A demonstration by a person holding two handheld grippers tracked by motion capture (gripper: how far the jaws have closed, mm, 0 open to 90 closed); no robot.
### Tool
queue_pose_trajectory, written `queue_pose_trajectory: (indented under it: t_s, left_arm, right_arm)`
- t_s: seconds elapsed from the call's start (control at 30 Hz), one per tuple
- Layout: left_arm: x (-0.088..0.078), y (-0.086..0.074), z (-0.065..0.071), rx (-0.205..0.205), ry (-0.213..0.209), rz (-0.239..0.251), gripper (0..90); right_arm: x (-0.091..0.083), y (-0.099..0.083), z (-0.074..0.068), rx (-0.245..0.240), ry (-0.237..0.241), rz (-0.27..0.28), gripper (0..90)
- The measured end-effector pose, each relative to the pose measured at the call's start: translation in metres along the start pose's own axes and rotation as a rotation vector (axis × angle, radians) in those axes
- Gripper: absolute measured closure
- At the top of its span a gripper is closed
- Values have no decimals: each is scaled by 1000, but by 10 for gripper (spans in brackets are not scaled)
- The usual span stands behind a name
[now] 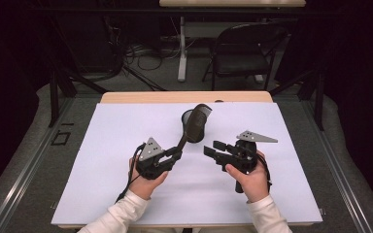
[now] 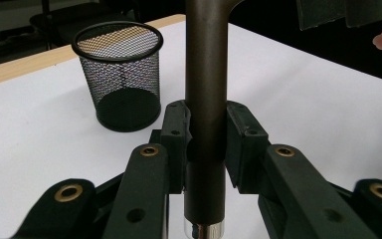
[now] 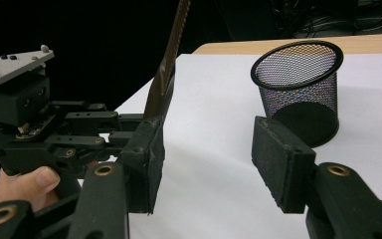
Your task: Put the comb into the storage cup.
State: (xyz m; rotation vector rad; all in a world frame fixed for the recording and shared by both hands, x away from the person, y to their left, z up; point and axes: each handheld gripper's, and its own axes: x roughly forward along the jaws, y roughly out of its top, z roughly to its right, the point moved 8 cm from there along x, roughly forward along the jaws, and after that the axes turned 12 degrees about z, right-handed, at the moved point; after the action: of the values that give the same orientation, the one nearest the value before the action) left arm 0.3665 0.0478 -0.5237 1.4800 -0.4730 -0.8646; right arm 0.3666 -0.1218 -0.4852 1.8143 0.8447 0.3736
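Overhead, a white sheet covers a wooden table; dark room, folding chair behind. Left gripper clamps a spatula handle beside a mesh cup. Right gripper gapes, empty.

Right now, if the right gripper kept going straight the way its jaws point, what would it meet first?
Probably the spatula's handle held in the left gripper. The right gripper points left toward it, open and empty. The mesh cup stands off to one side, though depth is unclear.
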Motion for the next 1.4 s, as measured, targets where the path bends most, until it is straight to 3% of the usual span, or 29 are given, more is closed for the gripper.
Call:
queue_pose_trajectory:
  t_s: [0.47,0.7,0.9,1.17,1.4]
  left_arm:
    - [5,-7,10,6,-25,-16,729]
    - [7,-12,15,20,-35,-27,729]
    - [10,-16,19,38,-43,-38,729]
    - [13,-20,24,53,-52,-45,729]
    - [15,-23,28,62,-59,-54,729]
  right_arm:
    - [-5,7,4,29,-11,20,471]
    - [-9,10,6,79,-2,26,490]
    - [-12,13,9,99,-13,32,504]
    - [-15,15,13,159,-30,38,541]
    - [-16,16,15,172,-36,42,556]
